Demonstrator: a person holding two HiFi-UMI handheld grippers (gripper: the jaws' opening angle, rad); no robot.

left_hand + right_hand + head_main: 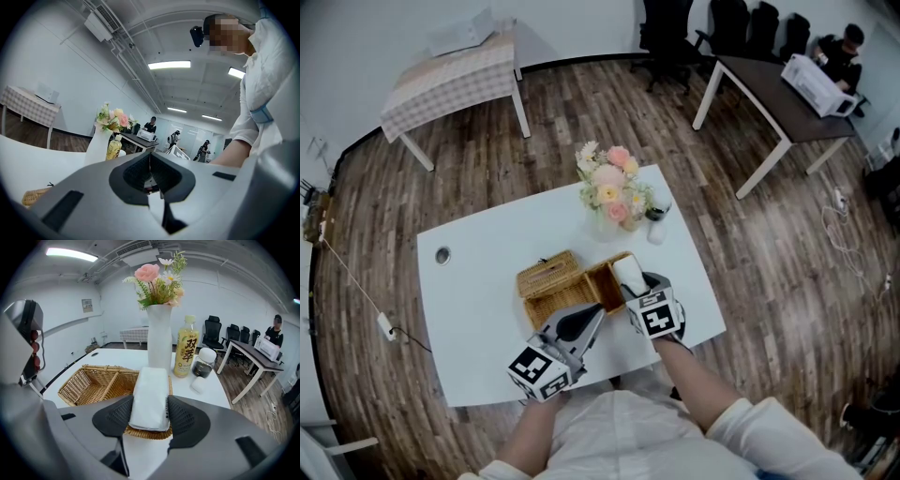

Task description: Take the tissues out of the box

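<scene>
Left gripper (150,164) was level at the wicker box's (93,383) near edge, jaws clamped together, empty. Vase (159,336), bottle (186,350) and jar (204,363) stood behind the box. White wrapped tissue pack (151,397) sat at the box's right end. Right gripper (150,409) angled down, pads pinching it.

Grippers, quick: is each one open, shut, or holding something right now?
Left gripper: closed, nothing between its jaws.
Right gripper: closed on the tissue pack.
</scene>
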